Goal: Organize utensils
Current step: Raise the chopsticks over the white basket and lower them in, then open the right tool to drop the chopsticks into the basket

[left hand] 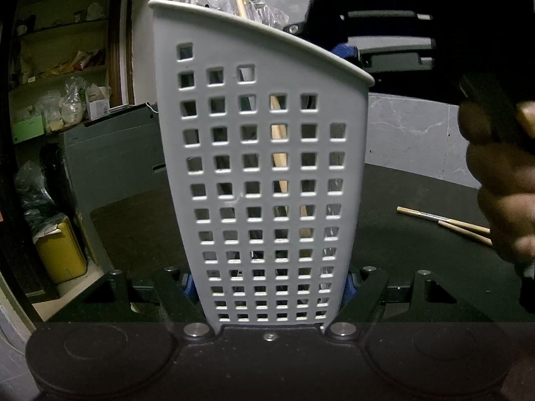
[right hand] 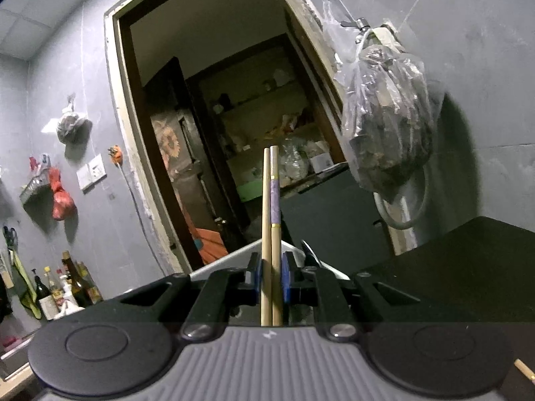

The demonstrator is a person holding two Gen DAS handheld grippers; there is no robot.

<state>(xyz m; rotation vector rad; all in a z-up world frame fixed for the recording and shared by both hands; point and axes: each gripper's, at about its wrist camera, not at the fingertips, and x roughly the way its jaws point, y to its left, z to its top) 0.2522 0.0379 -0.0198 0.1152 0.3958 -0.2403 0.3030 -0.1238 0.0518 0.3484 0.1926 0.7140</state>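
My left tongs are clamped on the grey perforated holder, blue pads pressed against both of its lower sides, and it stands upright on the dark surface. Through the holder's square holes I can make out pale wooden sticks standing inside it, with other dark items I can't identify; one stick pokes out above the holder's rim. To the right of the holder, a pair of chopsticks lies flat on the surface. Further right of the holder a hand grips the other tool, blurred. In the right wrist view, my right tongs are closed on two chopsticks held upright side by side, one with a purple band. Just behind the tongs, the holder's pale rim shows low.
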